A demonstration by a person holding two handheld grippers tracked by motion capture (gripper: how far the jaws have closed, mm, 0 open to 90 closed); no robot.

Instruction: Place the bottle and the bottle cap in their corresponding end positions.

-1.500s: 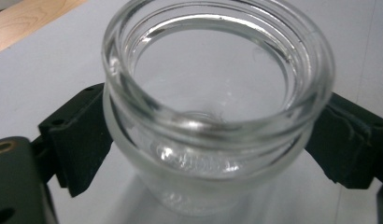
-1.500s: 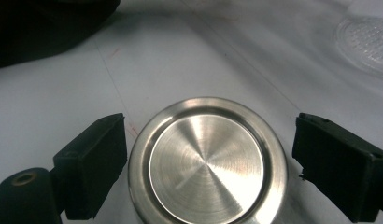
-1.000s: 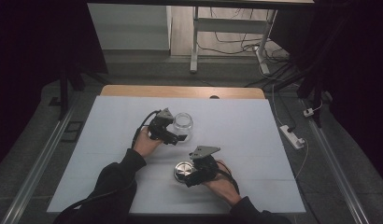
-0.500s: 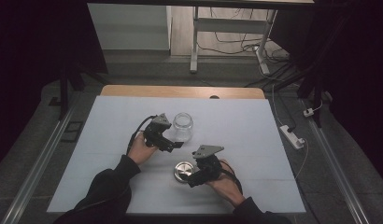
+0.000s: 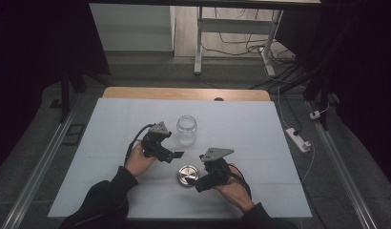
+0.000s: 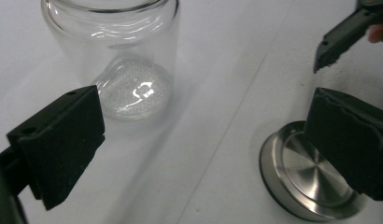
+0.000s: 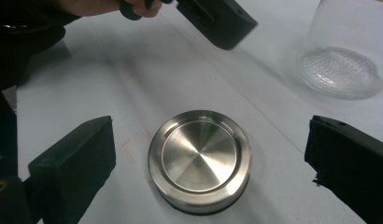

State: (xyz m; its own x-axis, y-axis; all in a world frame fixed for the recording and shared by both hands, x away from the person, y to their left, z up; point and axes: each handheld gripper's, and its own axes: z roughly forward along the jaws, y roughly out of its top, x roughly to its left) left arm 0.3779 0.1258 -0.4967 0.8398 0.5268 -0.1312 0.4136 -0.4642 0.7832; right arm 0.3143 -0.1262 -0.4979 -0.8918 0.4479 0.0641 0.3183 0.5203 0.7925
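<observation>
Steel lid (image 5: 187,174) flat on tabletop (image 5: 260,138), my right gripper (image 5: 199,183) jaws just spreading around it; left gripper (image 5: 177,155) spread, empty, beside glass jar (image 5: 187,130).

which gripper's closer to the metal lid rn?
Right. The right gripper sits beside the metal lid, its open jaws either side of it, not touching. The left gripper hangs above it, nearer the glass jar.

no readable text, label or number shows anywhere.

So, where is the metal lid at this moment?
The metal lid lies flat on the white table, near the person's edge, just left of the right tool and below the glass jar.
</observation>
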